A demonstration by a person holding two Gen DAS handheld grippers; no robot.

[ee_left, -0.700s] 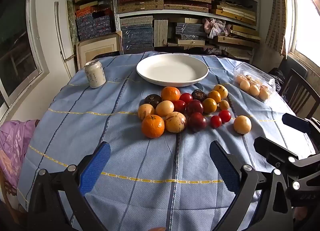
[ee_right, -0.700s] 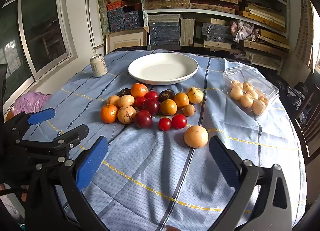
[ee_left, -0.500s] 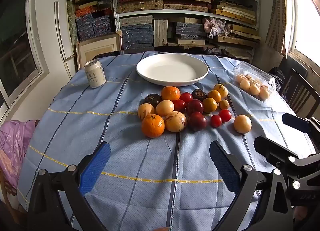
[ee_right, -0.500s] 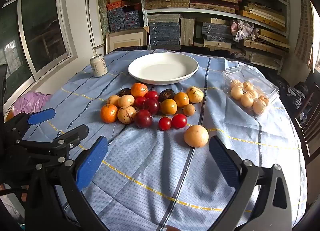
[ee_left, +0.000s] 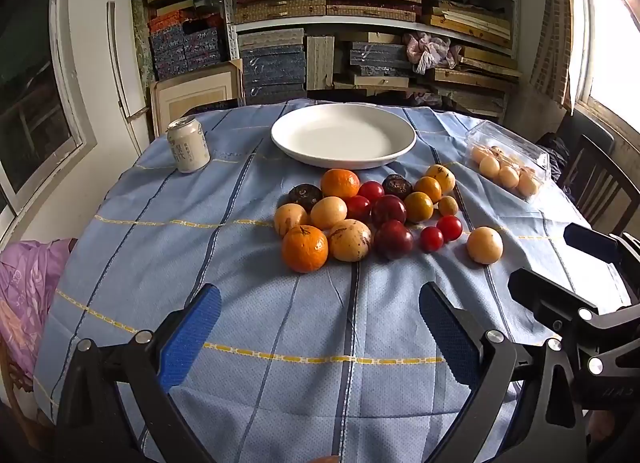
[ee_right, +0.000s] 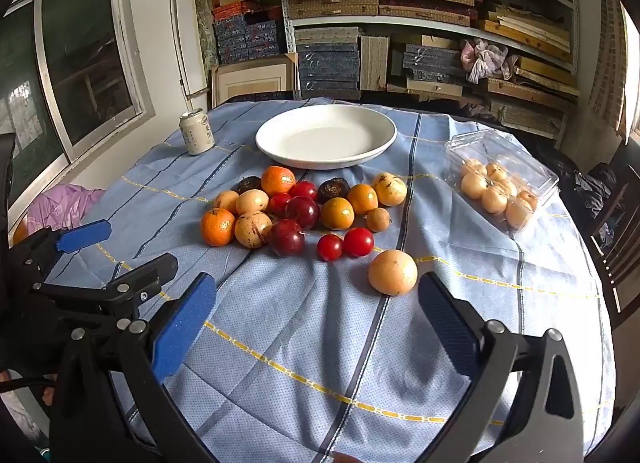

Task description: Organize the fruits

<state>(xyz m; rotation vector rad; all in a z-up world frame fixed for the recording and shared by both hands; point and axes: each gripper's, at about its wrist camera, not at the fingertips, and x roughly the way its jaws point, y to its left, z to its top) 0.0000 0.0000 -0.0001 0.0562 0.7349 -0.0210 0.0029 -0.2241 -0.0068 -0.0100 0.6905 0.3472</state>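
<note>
A cluster of several fruits lies mid-table on the blue cloth: an orange mandarin (ee_left: 305, 248) at the front left, a speckled yellow fruit (ee_left: 350, 239), dark red plums (ee_left: 393, 239), small red tomatoes (ee_left: 431, 239). One pale round fruit (ee_left: 485, 245) sits apart at the right; it also shows in the right wrist view (ee_right: 392, 272). An empty white plate (ee_left: 343, 136) stands behind the cluster. My left gripper (ee_left: 320, 327) is open and empty, short of the mandarin. My right gripper (ee_right: 316, 323) is open and empty, just short of the pale fruit.
A drink can (ee_left: 188, 145) stands at the back left. A clear plastic box of pale fruits (ee_left: 508, 167) lies at the right. A dark chair (ee_left: 600, 187) stands beyond the table's right edge. Shelves of boxes fill the back wall.
</note>
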